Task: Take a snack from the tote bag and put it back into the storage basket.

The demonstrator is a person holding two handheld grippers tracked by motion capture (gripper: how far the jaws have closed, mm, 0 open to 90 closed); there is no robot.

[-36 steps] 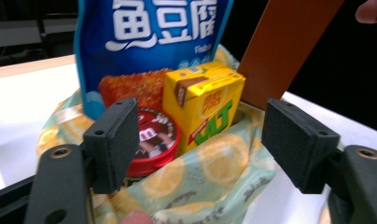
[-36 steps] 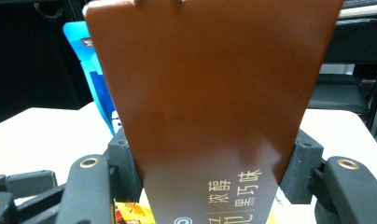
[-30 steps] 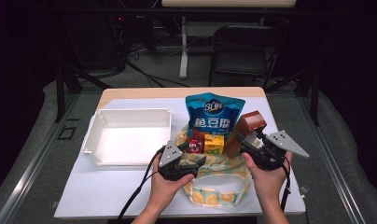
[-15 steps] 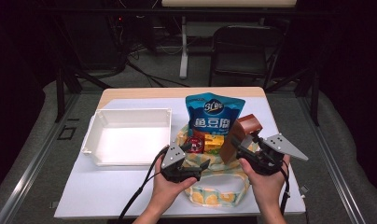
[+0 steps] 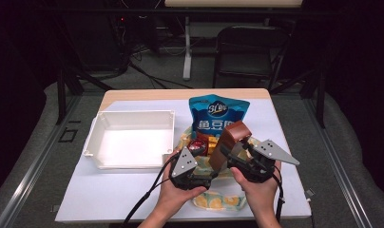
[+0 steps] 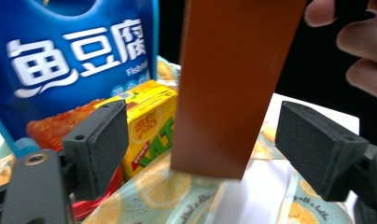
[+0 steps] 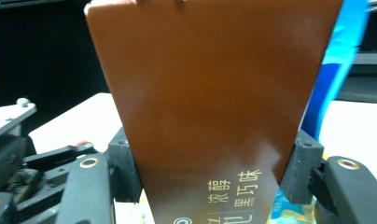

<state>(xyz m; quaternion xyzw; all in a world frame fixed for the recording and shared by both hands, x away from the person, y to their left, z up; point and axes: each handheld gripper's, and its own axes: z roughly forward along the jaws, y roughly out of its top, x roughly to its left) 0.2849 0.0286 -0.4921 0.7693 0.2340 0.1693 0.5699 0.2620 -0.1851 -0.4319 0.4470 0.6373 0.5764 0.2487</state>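
My right gripper pinches the brown chocolate box at both edges, tilted above the lemon-print bag. My left gripper has just been narrowing slightly, jaws spread around the box's lower end without touching. Risk: the smooth carton slipping, toppling the blue snack pouch.

Blue snack bag blocks ahead; white tray walls the left.
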